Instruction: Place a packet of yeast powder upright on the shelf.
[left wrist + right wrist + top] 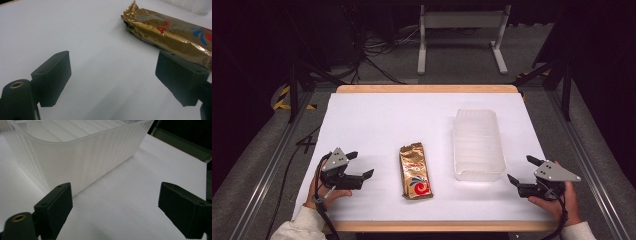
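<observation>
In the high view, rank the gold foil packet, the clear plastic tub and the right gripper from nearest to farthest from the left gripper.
1. Gold foil packet: just to the right of the left gripper, mid-table.
2. Clear plastic tub: beyond the packet, on the table's right half.
3. Right gripper: past the tub, at the table's right edge.

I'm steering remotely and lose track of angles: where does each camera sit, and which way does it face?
High view: above the near table edge, looking forward and down at the gold pack, clear tub, both hands and both tongs.
Left gripper view: on the left tongs, facing across the white table; its open black jaws frame the pack.
Right gripper view: on the right tongs, facing the tub's corner between open jaws.
Shared: the high and left views both show the pack.
</observation>
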Demonstrator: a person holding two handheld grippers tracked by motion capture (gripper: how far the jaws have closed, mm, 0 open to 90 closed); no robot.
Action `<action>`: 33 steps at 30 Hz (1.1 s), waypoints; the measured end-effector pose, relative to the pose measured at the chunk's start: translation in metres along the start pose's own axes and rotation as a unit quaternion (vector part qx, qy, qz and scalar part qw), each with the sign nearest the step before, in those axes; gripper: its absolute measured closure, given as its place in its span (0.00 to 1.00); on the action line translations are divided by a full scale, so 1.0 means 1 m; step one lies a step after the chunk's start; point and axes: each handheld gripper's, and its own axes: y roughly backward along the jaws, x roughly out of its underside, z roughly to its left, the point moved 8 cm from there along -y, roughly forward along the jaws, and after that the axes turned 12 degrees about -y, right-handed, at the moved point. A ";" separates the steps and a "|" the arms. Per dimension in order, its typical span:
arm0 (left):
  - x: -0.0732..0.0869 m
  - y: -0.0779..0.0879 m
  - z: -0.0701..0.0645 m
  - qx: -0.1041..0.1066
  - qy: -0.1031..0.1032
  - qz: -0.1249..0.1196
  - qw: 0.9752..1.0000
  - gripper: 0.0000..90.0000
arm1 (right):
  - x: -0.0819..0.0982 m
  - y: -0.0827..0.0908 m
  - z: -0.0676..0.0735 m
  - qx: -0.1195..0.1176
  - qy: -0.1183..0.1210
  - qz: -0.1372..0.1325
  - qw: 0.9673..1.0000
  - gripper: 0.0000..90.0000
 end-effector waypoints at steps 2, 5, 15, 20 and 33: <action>0.001 -0.002 -0.001 0.000 0.003 0.006 1.000 0.13 | 0.001 0.000 0.000 -0.001 -0.001 0.001 1.000 0.14; 0.001 -0.002 -0.001 0.002 0.007 0.007 1.000 0.13 | 0.000 0.001 0.000 0.000 -0.002 0.000 1.000 0.14; 0.000 -0.009 -0.003 0.012 0.023 -0.003 1.000 0.13 | 0.001 -0.002 0.002 -0.006 0.002 0.006 1.000 0.14; -0.003 -0.018 -0.009 0.028 0.035 -0.002 0.999 0.13 | 0.000 -0.002 0.003 -0.007 0.002 0.003 1.000 0.14; -0.027 -0.048 -0.009 0.067 0.071 -0.005 0.995 0.14 | 0.001 -0.004 0.002 -0.008 0.001 0.007 1.000 0.14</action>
